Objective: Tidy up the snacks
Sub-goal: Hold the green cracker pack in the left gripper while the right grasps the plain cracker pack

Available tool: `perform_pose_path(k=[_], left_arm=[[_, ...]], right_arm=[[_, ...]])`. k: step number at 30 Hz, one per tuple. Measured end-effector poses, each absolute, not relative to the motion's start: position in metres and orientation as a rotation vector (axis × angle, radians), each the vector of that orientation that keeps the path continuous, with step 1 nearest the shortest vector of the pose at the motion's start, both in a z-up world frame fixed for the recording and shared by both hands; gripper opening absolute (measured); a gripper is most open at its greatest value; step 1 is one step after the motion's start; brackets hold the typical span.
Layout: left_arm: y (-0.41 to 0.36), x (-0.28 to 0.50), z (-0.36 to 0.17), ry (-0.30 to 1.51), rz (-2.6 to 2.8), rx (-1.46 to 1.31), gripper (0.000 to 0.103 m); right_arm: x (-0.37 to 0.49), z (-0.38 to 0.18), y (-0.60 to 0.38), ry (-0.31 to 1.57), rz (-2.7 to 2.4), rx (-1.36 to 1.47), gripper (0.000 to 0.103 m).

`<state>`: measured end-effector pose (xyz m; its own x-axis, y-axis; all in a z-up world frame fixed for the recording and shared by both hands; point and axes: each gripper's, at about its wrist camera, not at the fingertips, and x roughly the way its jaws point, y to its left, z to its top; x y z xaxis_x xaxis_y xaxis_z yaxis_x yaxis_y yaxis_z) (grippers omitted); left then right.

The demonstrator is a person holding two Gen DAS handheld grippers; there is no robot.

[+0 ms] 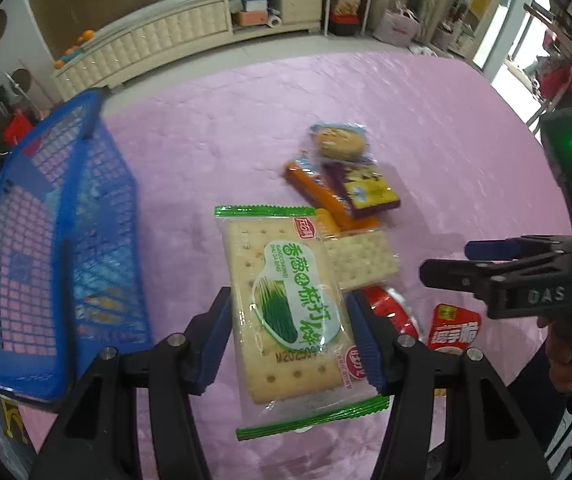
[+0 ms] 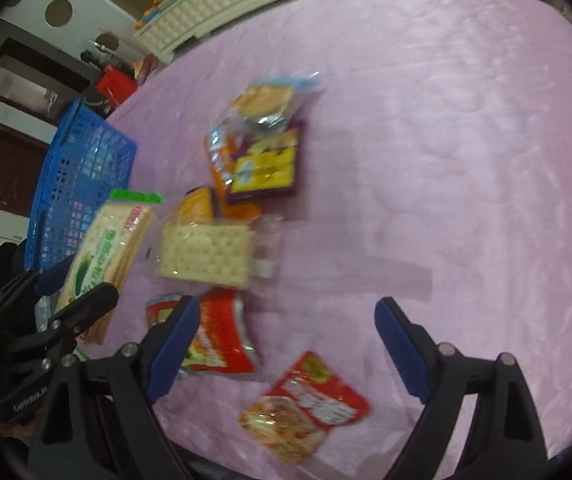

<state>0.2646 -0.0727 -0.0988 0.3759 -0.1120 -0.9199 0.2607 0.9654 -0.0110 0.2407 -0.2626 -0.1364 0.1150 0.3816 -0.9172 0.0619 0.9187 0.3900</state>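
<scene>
A long cream cabinet (image 1: 158, 36) stands against the brown wall (image 1: 50, 4). Daylight enters through a window (image 1: 526, 40) at right.

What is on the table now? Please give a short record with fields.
surface: pink cloth
container: blue basket, at the table edge
left gripper: shut on green cracker pack
right gripper: open, holding nothing
loose snacks: clear cracker pack, two red packets, purple and yellow box
</scene>
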Motion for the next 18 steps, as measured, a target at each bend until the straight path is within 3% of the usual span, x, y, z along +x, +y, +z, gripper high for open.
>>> perform_pose_path(k=[12,18], left_arm=[[-0.044,0.24,-0.109,1.145,-0.231,0.08,0.055],[-0.035,0.236,-0.118,1.146,-0.224,0.049,0.055]], right_arm=[[0.248,-0.13,-0.167,1.292,0.566,-0.293,0.091],[0.255,-0.147,-0.145,1.298,0.662,-0.424,0.091]])
